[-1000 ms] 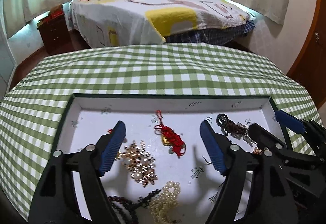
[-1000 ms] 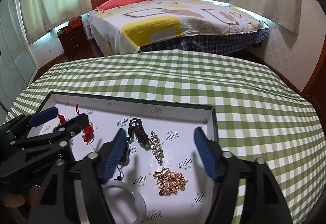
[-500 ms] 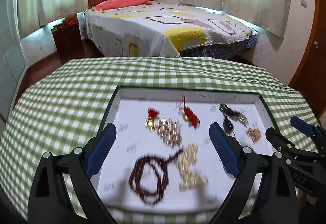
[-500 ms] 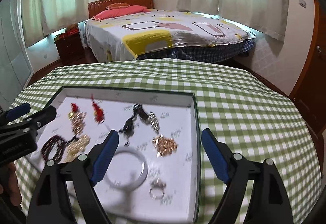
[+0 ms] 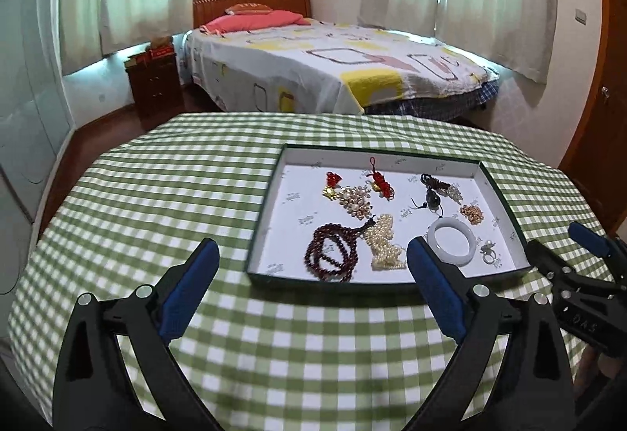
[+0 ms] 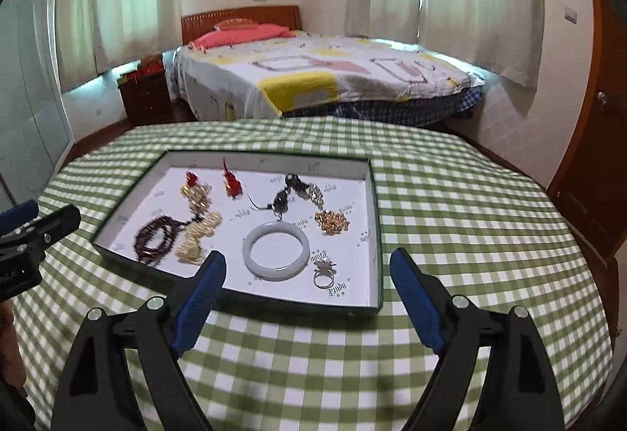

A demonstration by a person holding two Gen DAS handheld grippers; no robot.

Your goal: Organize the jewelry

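A shallow white tray [image 5: 274, 196] [image 6: 374, 203] with a dark green rim lies on the green checked table. In it lie a white bangle [image 5: 451, 242] [image 6: 275, 250], a dark red bead string [image 5: 333, 254] [image 6: 154, 233], a pearl strand [image 5: 386, 241] [image 6: 200, 233], two red knot charms [image 5: 379, 182] [image 6: 232, 182], gold pieces [image 5: 471, 213] [image 6: 332, 221] and a silver ring [image 5: 489, 250] [image 6: 324, 272]. My left gripper [image 5: 311, 280] is open and empty, in front of the tray's near left corner. My right gripper [image 6: 307, 292] is open and empty over the tray's near edge.
The checked tablecloth [image 5: 156, 196] [image 6: 470, 215] covers a round table that drops off on all sides. A bed [image 5: 333, 66] and a wooden nightstand [image 5: 154, 82] stand beyond it. A wooden door [image 6: 599, 156] is on the right.
Both grippers have pulled back and up from over the tray to its near side, so the whole tray shows. Both stay open and empty. The jewelry has not moved.
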